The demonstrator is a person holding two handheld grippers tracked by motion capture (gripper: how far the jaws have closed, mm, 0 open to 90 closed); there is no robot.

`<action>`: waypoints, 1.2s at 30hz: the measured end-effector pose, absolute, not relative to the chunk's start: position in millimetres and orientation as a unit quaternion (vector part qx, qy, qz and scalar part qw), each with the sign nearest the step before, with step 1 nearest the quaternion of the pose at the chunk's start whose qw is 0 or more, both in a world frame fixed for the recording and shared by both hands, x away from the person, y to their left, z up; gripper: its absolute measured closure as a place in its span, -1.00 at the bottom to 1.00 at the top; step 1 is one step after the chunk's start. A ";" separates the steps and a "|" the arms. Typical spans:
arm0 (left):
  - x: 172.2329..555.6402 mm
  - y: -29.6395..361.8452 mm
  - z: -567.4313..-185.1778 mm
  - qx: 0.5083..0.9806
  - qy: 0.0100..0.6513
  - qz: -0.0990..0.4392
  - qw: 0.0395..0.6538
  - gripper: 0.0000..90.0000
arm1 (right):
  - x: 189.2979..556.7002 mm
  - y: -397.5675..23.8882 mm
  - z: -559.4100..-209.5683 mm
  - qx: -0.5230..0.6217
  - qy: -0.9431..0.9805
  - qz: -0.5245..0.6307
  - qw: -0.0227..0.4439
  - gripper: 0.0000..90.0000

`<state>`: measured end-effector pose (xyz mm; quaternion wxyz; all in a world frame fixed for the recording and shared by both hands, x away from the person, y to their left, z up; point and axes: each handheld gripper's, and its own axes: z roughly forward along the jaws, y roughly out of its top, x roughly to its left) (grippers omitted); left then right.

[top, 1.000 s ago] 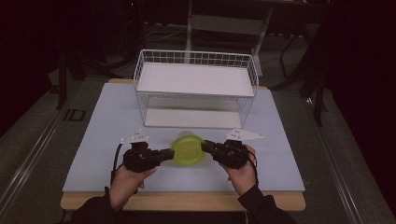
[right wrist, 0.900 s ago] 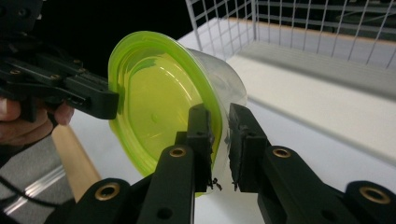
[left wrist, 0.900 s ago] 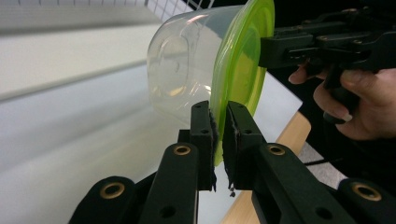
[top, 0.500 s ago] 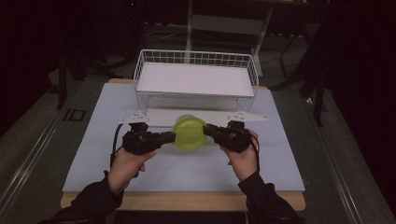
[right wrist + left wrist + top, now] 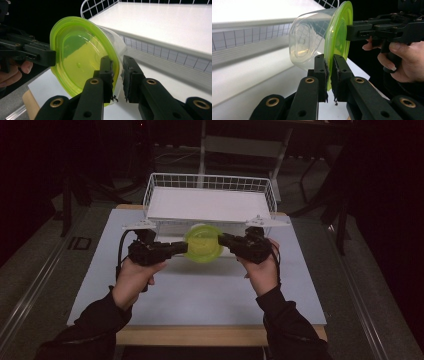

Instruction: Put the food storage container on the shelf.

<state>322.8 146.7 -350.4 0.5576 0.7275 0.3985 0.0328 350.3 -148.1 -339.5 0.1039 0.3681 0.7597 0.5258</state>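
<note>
Holding a clear container point(image 5: 203, 243) with a green lid point(image 5: 338, 37) between both tongs, we have it lifted off the counter point(image 5: 200, 290), at the middle of the high view, just in front of the white wire basket point(image 5: 209, 182). It is tipped on its side: the lid faces us and the clear tub points toward the basket.

Our left tongs point(image 5: 184, 247) are closed on the lid's rim from the left of the frame, and our right tongs point(image 5: 222, 239) are closed on the rim from the right. Each hand point(image 5: 134, 277) grips its tool below the container.

We judge the work to be about halfway: the container is picked up and brought to the basket's near wall, but it is not yet over the rim or inside. What seems left is to raise it over the wall, set it on the basket's white floor and let go.

The left gripper view shows the green rim pinched between the jaw pads point(image 5: 322, 72), with the clear tub empty. The right gripper view shows the lid's face point(image 5: 77, 55) and the jaws clamped at its lower edge. The high view alone gives the gap between container and basket, though it cannot settle how high the container hangs.
</note>
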 end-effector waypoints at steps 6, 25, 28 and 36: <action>334.1 147.8 -334.1 0.723 0.400 0.035 0.563 0.86 | 362.2 -145.8 -320.2 0.370 0.759 0.524 0.108 0.75; 398.4 137.6 -305.6 0.703 0.428 0.016 0.567 0.86 | 418.2 -150.9 -285.9 0.410 0.745 0.516 0.104 0.75; 408.8 133.7 -304.6 0.701 0.435 0.011 0.565 0.86 | 425.7 -153.3 -284.0 0.422 0.741 0.511 0.104 0.75; 432.8 125.7 -311.5 0.692 0.454 -0.008 0.561 0.85 | 448.4 -159.0 -282.5 0.450 0.744 0.486 0.090 0.75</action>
